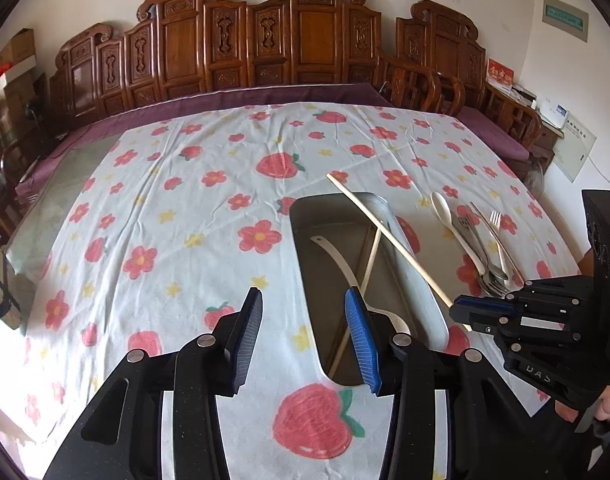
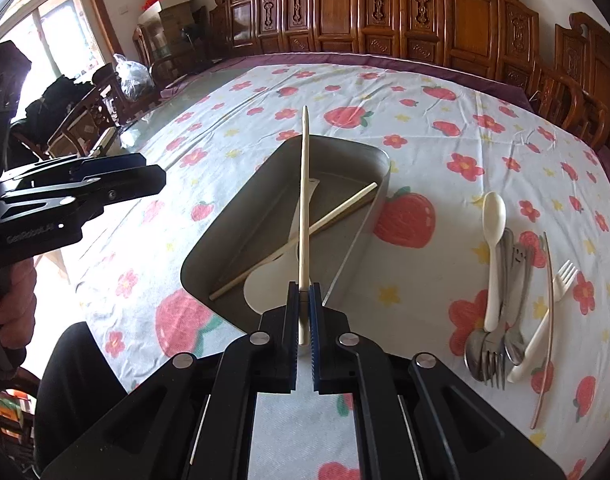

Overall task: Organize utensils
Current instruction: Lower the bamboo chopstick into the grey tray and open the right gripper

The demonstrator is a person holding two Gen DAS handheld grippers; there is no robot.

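Pinched between the closed pads of the right gripper, a pale chopstick is held over the grey tray. Nothing is held by the left gripper, whose fingers are spread. Loose spoons and forks are piled on the floral tablecloth, right of the tray.

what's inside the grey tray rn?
Inside the grey tray: a white spoon and one loose chopstick lying across it. The right claw and its held chopstick cover part of the spoon.
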